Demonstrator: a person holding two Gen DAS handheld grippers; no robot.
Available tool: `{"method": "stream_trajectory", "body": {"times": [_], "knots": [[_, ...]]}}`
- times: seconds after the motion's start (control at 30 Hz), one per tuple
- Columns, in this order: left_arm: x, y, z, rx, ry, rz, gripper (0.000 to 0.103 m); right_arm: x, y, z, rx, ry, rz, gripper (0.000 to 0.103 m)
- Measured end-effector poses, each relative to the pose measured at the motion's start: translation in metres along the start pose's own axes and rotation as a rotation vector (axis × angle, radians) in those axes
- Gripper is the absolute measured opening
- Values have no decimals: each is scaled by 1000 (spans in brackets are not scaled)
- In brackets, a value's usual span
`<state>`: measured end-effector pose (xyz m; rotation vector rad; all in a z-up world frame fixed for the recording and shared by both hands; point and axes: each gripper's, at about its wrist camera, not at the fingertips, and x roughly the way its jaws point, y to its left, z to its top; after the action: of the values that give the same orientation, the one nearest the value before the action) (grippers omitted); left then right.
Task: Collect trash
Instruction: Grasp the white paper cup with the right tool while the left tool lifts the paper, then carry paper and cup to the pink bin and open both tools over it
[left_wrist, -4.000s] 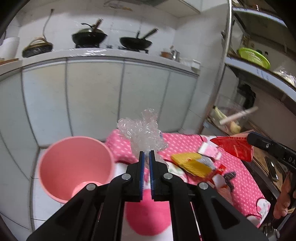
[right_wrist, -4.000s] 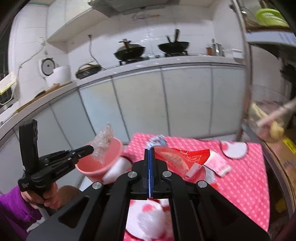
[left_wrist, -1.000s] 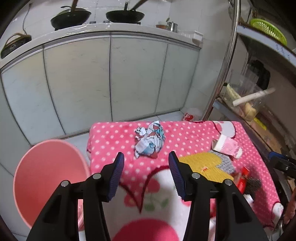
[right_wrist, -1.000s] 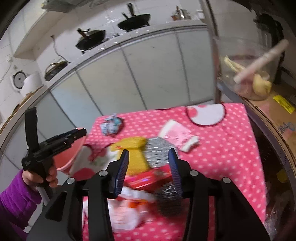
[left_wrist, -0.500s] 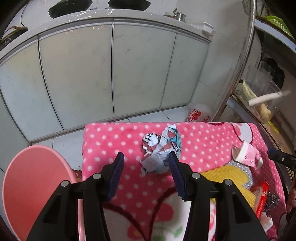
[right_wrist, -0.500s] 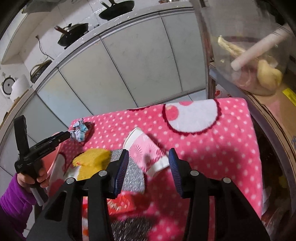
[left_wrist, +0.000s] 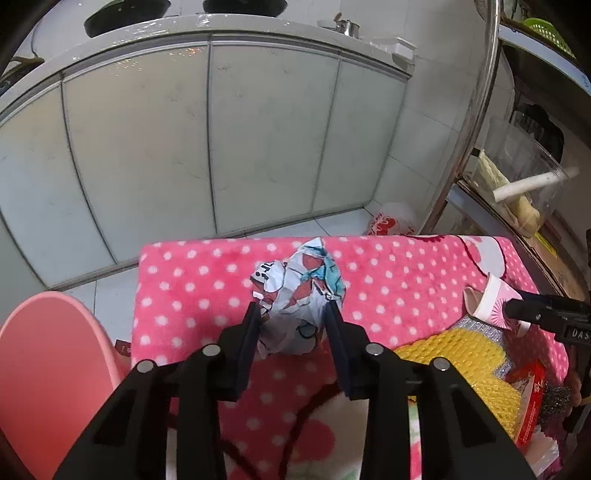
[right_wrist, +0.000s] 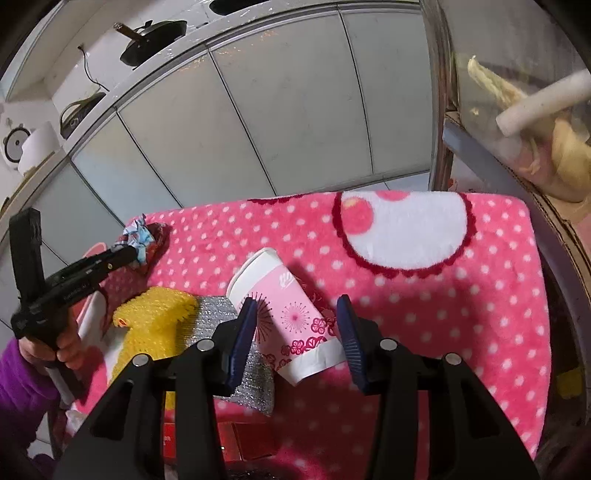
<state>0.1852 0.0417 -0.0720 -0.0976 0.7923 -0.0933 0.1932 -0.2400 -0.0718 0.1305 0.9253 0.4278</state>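
A crumpled printed wrapper (left_wrist: 295, 299) lies on the pink dotted cloth (left_wrist: 184, 288). My left gripper (left_wrist: 293, 314) is open with its jaws on either side of the wrapper. A pink and white paper cup (right_wrist: 288, 317) lies on its side on the cloth (right_wrist: 480, 295). My right gripper (right_wrist: 295, 310) is open and straddles the cup. The cup also shows in the left wrist view (left_wrist: 491, 301), with the right gripper's tip (left_wrist: 517, 308) over it. The left gripper (right_wrist: 129, 253) shows at the wrapper (right_wrist: 138, 234) in the right wrist view.
A pink bin (left_wrist: 48, 376) stands on the floor left of the table. A yellow scrubber (left_wrist: 454, 350), silver scouring pad (right_wrist: 236, 332), red packet (left_wrist: 528, 398) and steel wool (left_wrist: 554, 402) lie on the cloth. A metal rack post (left_wrist: 469, 129) rises at the right. Cabinets stand behind.
Both grippers have moved forward and down. The left one now has the wrapper between its open jaws; the right one has come over the paper cup.
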Motion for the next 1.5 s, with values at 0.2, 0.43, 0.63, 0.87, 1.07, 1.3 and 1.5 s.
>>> {"method": "stream_trajectory", "body": {"times": [0.2, 0.43, 0.63, 0.87, 1.07, 1.3, 1.5], "knots": [[-20, 0, -5, 4, -40, 7, 25, -5, 5, -6, -14, 3, -23, 10], [-48, 1, -14, -19, -63, -12, 24, -35, 3, -24, 35, -50, -39, 8], [-84, -4, -23, -22, -97, -48, 24, -84, 15, -49, 102, -140, -38, 8], [-126, -19, -38, 11, -134, -103, 24, -126, 36, -82, 155, -199, -59, 8], [-146, -30, -53, 31, -126, -139, 24, -153, 54, -101, 170, -233, -73, 8], [-179, -39, -64, 53, -158, -151, 24, -176, 81, -120, 139, -264, -67, 8], [-209, -44, -73, 75, -195, -144, 24, -188, 99, -130, 119, -292, -38, 8]]}}
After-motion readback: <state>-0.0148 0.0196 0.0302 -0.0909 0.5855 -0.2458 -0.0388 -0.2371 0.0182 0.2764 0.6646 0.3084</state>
